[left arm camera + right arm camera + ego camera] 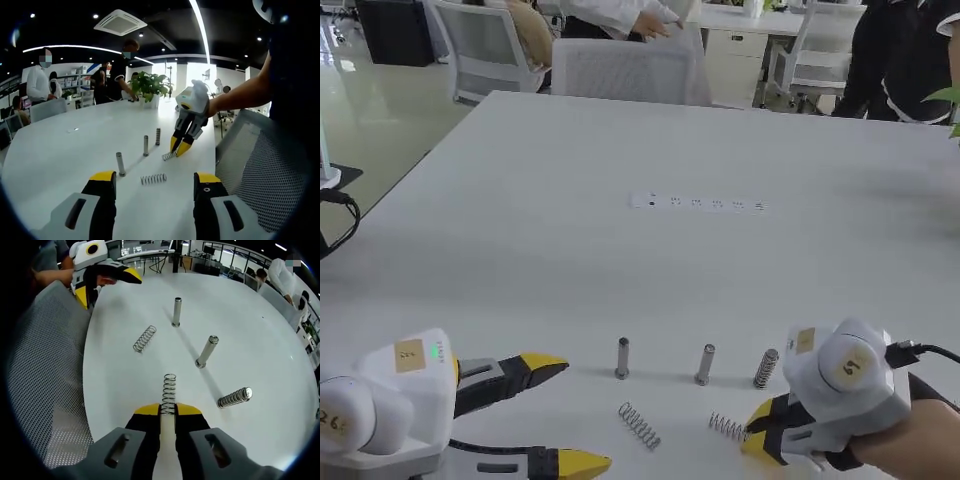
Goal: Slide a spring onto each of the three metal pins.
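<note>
Spring-fitted pin: one of three done. The right-hand pin (pixel 766 368), just ahead of the right tongs (pixel 168 409), already carries its spring.
Bare pins: two left to do. The middle pin (pixel 705 364) and the left-hand pin (pixel 623 358) stand upright on the desk (pixel 620 250), ahead of both tongs.
Right tongs: clamped on the near end of a held spring (pixel 169 387), which pokes straight forward from the tips. It sits low over the desk and is not yet at any pin.
Left tongs (pixel 575 413): apart, gripping nothing.
Loose spring (pixel 639 424): lies flat on the desk between the two tongs, just beyond the open left tips.
Progress: judged about a third complete. The second spring is in hand, the third is untouched.
Right gripper view: shows the tips shut on the spring's end. In the head view the gripper body covers that contact.
Left gripper view: shows the right tongs pointing steeply down with the held spring at their tips, near the desk surface. It also shows the loose spring lying crosswise in front of the left opening.
</note>
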Action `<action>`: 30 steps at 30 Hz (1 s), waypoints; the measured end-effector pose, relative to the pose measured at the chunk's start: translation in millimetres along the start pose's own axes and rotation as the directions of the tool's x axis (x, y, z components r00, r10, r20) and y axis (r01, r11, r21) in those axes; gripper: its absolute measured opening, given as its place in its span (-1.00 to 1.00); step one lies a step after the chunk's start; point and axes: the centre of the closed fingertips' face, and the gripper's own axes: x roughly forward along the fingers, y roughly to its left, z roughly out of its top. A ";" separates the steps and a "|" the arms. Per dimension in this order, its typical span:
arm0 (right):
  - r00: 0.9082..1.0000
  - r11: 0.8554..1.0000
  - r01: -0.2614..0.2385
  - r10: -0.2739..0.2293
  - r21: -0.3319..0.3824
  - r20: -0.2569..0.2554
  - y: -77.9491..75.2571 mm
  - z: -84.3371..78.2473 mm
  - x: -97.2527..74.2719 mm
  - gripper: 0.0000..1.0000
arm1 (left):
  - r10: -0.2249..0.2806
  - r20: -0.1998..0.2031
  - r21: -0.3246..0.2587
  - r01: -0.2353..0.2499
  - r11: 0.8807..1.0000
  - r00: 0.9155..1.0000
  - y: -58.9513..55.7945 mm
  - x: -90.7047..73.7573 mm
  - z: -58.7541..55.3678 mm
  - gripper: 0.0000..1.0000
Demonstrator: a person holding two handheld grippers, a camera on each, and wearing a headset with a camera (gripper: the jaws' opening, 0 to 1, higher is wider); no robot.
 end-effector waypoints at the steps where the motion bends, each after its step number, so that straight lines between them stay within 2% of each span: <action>1: 1.000 1.000 -0.002 0.002 0.004 0.003 -0.1 0.7 -0.6 -0.85 | 0.000 0.000 0.000 0.000 1.000 1.000 -0.1 -0.1 0.1 0.17; 12: 1.000 1.000 -0.001 0.001 -0.010 0.012 3.7 10.6 -8.2 -0.85 | -0.008 0.003 0.003 0.008 1.000 1.000 -2.3 1.4 2.0 0.14; 30: 0.999 0.996 -0.020 0.023 -0.083 0.035 13.5 44.9 -21.8 -0.85 | -0.020 0.012 0.021 0.020 1.000 1.000 -2.5 1.6 8.8 0.12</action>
